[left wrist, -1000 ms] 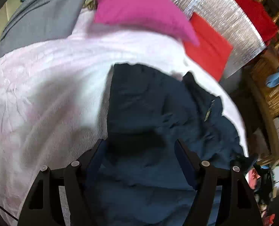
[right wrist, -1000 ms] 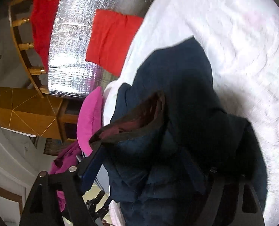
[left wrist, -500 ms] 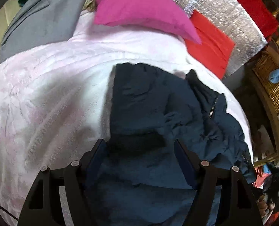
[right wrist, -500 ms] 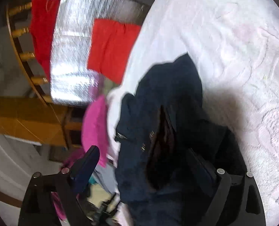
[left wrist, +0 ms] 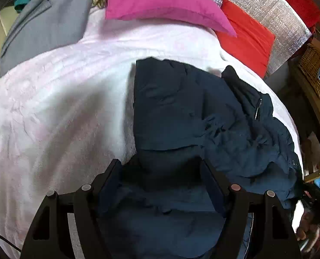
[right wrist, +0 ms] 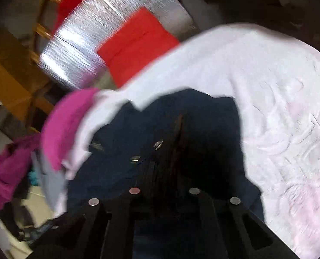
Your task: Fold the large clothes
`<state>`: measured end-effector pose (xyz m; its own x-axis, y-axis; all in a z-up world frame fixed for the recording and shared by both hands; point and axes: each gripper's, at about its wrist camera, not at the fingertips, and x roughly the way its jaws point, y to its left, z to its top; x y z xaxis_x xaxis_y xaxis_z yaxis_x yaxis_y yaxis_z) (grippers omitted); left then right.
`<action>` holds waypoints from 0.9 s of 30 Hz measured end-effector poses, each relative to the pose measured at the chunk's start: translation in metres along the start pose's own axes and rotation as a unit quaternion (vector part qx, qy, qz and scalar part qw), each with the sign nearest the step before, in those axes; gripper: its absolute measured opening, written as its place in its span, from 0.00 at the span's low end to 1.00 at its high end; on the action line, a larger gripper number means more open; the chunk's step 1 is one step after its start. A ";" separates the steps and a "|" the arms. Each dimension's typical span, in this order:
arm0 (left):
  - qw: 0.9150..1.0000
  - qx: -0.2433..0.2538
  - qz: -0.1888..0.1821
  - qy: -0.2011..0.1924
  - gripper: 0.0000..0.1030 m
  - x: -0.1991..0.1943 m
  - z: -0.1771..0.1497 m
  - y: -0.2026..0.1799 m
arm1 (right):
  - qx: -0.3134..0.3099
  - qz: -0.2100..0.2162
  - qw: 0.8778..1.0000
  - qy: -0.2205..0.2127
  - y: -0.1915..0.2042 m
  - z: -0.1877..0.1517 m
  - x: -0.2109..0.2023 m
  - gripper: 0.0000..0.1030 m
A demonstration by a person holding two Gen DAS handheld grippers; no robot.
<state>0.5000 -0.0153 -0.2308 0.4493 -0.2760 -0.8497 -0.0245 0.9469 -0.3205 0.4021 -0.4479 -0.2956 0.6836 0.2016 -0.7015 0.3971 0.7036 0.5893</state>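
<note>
1. We see the navy jacket (left wrist: pixel 181 112) at centre and right of the left wrist frame, lying crumpled on the white-pink bed cover (left wrist: pixel 58 112); its lower part runs out of frame at the bottom edge.
2. Left hand-held gripper (left wrist: pixel 160 168): jaws spread wide, jacket fabric bunched between them. We can't tell if either finger actually touches the cloth; it reads as released.
3. Right hand-held gripper (right wrist: pixel 164 172): fingers drawn close together at lower centre, dark jacket (right wrist: pixel 181 118) fabric packed in between. It looks clenched on the jacket, but the contact zone is near black and motion-blurred.
4. Right wrist frame is smeared overall. Three small metal snaps (right wrist: pixel 157 144) show on the jacket; the dark slit beside them is unreadable.
5. Upper frame, left wrist view: magenta pillow (left wrist: pixel 160 0), grey cushion (left wrist: pixel 47 26) at upper left, red cloth (left wrist: pixel 246 36) against a silver foil panel (left wrist: pixel 268 6).
6. Wicker basket (left wrist: pixel 317 69) cut off at right edge; clutter at lower right too blurred to identify.
</note>
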 end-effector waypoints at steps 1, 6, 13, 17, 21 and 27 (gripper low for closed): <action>1.000 0.001 -0.002 0.001 0.73 -0.001 0.000 0.001 | 0.008 0.005 1.000 0.007 -0.005 0.002 0.003 0.20; 1.000 -0.001 -0.019 -0.003 0.73 -0.010 0.002 0.007 | 0.027 0.025 0.998 -0.043 -0.011 0.015 -0.040 0.68; 0.999 -0.012 -0.042 -0.003 0.74 -0.015 0.004 0.015 | 0.066 0.022 0.997 -0.036 -0.042 0.023 -0.035 0.88; 0.998 -0.022 -0.060 0.012 0.74 -0.003 0.001 0.018 | 0.055 0.038 0.998 0.008 -0.037 0.021 0.003 0.83; 0.998 -0.011 -0.059 0.006 0.73 0.001 -0.001 0.015 | 0.006 0.000 1.000 0.018 -0.016 0.018 0.023 0.45; 0.999 -0.011 -0.047 0.008 0.68 0.004 0.002 0.016 | -0.042 -0.015 0.998 -0.041 0.006 0.018 -0.010 0.25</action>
<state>0.5032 -0.0011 -0.2380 0.4355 -0.3668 -0.8221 -0.0019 0.9128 -0.4083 0.4092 -0.4580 -0.2775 0.7217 0.1254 -0.6808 0.3677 0.7638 0.5305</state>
